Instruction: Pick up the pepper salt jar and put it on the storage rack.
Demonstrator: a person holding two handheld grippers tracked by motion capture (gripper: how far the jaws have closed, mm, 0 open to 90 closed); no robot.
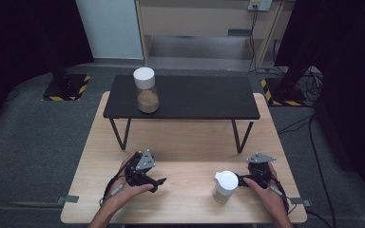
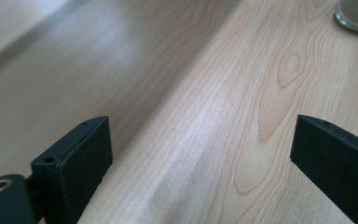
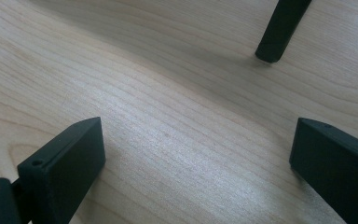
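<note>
jar [image 1: 146, 90] holds brown powder; white-lidded

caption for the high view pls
Two open grippers, left gripper and right gripper, rest beside a white-lidded jar.

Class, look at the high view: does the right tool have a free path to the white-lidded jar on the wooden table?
Probably yes. The right tool, jaws open, sits just beside the near jar on the wooden table, with nothing between them.
</note>
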